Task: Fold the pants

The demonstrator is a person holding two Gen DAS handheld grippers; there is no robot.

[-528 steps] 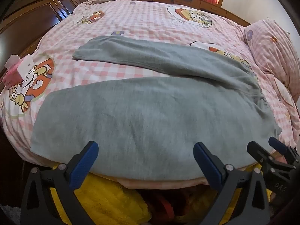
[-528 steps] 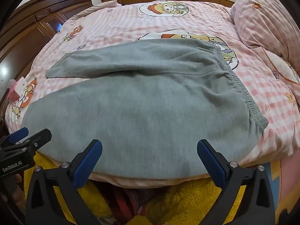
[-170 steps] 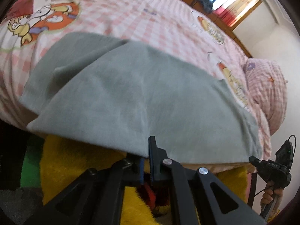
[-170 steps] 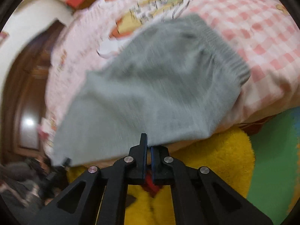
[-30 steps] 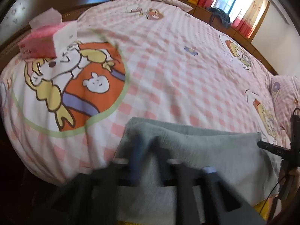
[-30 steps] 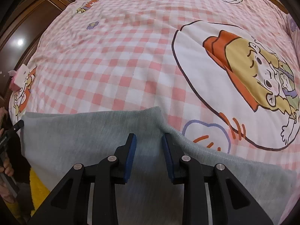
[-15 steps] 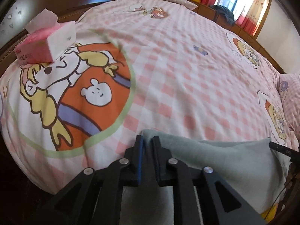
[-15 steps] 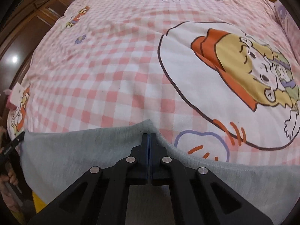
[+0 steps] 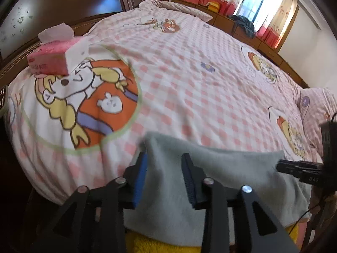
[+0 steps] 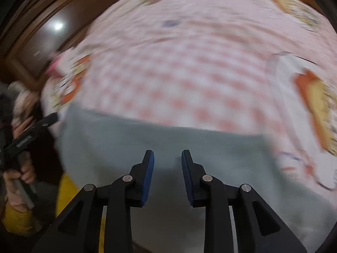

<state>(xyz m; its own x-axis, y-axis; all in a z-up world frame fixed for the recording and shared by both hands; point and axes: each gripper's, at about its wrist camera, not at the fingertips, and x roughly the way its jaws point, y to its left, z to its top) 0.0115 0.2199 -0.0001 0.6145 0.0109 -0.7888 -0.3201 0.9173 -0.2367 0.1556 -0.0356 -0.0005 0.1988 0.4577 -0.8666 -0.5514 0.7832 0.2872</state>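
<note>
**A:** ok so what's lying around in that room?

**B:** big bed with a pink checked duvet [image 9: 189,80], cartoon prints all over it. One print is a blonde character in orange inside a green ring [image 9: 84,101], near the left edge.

**A:** anything sitting on it?

**B:** a pink tissue box [image 9: 56,57] with a tissue poking out the top, right at the edge of that print. Dark wooden headboard [image 9: 69,2] behind it.

**A:** and further back?

**B:** a window with red-and-cream curtains [image 9: 271,27], a low wooden cabinet [image 9: 248,31] with dark clothing [image 9: 242,24] heaped on it. Checked pillow [image 9: 318,109] on the right. Something fuzzy and yellow [image 9: 160,246] below the bed edge.
</note>
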